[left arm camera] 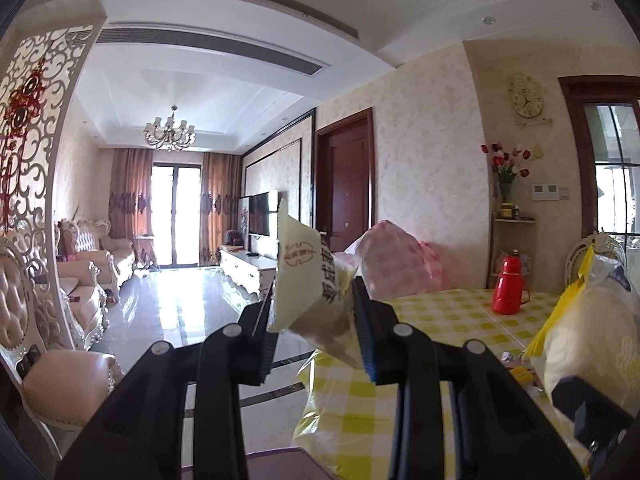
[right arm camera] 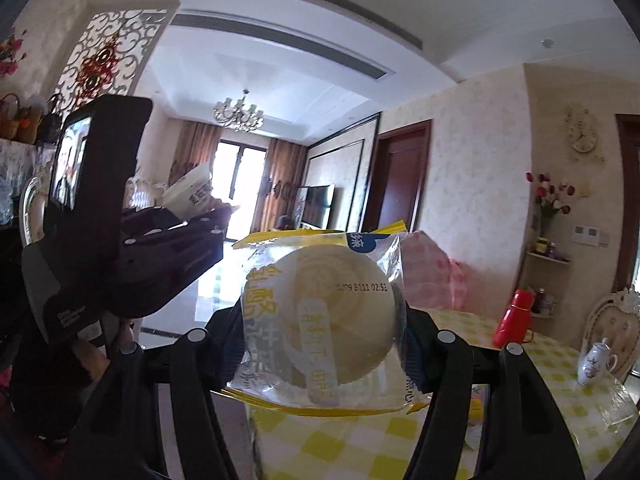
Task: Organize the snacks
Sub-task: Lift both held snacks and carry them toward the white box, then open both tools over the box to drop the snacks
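Your left tongs (left arm camera: 316, 320) pinch a cream snack packet (left arm camera: 308, 280), lifted above the worktop (left arm camera: 440, 312) edge. Your right tongs (right arm camera: 320, 344) grip a round wrapped pastry (right arm camera: 320, 320). Carrying step; next, likely find each a spot and lower gently.

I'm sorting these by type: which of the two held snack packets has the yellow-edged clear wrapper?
The round pastry packet in the right tool: its wrapper is see-through with yellow edges. The left tool's cream packet is opaque.
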Action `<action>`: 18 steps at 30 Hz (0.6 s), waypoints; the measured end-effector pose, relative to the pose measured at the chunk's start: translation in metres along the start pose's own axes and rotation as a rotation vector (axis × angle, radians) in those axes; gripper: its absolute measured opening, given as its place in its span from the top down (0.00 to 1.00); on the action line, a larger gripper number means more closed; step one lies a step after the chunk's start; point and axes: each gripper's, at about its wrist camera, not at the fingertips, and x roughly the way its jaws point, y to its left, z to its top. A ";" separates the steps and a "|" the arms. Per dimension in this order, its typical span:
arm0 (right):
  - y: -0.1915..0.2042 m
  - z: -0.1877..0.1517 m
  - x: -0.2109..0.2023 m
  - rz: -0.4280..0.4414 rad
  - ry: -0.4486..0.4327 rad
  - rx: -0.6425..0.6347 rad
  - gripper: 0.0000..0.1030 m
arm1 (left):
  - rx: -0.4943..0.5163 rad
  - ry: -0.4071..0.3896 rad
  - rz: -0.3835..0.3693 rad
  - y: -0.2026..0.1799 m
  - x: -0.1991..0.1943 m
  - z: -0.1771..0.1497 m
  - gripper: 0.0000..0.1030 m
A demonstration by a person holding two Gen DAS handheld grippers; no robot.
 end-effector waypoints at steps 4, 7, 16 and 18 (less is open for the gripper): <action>0.017 -0.004 0.012 0.036 0.026 -0.019 0.39 | -0.014 0.026 0.030 0.015 0.009 -0.008 0.67; 0.030 -0.008 0.023 0.066 0.053 -0.025 0.39 | -0.022 0.054 0.054 0.030 0.016 -0.017 0.67; 0.077 -0.087 0.093 0.271 0.412 0.001 0.39 | 0.093 0.489 -0.048 0.079 0.073 -0.121 0.66; 0.085 -0.116 0.112 0.306 0.531 0.007 0.39 | 0.144 0.609 -0.075 0.088 0.088 -0.149 0.66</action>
